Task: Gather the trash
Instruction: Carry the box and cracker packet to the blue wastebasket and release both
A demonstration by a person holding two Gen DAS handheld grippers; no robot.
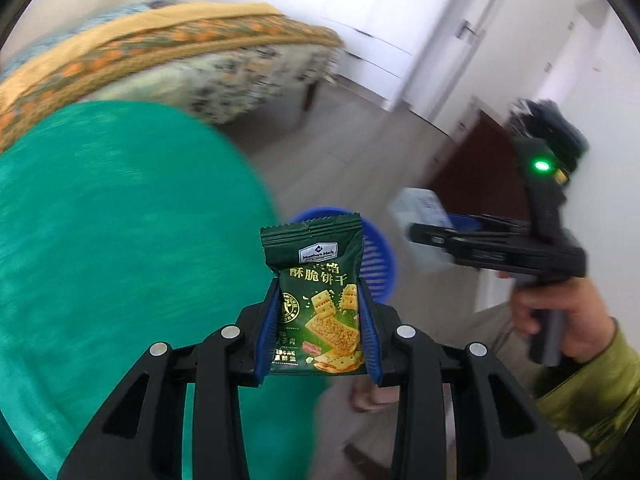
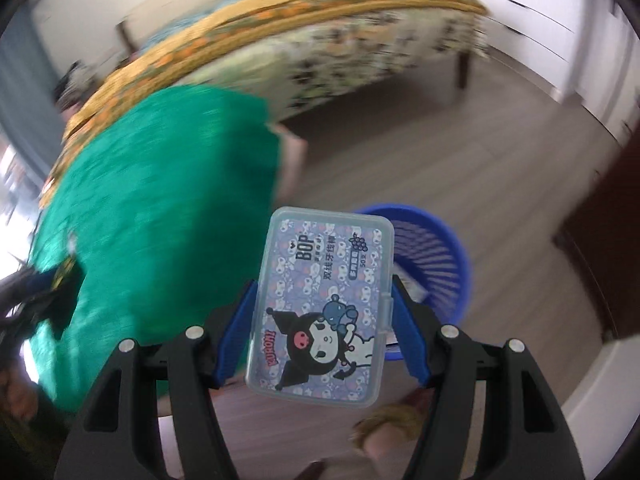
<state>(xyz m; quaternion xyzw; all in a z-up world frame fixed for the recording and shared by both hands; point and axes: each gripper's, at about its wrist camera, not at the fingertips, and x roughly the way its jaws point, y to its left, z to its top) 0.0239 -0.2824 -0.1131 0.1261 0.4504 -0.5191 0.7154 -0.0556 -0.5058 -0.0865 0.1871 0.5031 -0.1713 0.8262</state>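
My left gripper (image 1: 319, 312) is shut on a dark green cracker packet (image 1: 318, 292), which stands upright between the blue pads. Behind the packet a blue slatted bin (image 1: 378, 260) stands on the floor. My right gripper (image 2: 322, 316) is shut on a clear plastic floss box (image 2: 322, 304) with a cartoon label. The same blue bin (image 2: 432, 256) stands just beyond it to the right, with some paper inside. In the left wrist view the right gripper (image 1: 424, 236) shows from the side, held by a hand (image 1: 560, 320), with the pale box (image 1: 420, 208) in it.
A round table under a green cloth (image 1: 120, 240) fills the left of both views. Behind it stands a bed (image 2: 320, 40) with a yellow patterned cover. Grey wood floor (image 2: 440, 152) lies around the bin. White cabinets (image 1: 400, 20) and a dark brown door (image 1: 480, 168) stand at the right.
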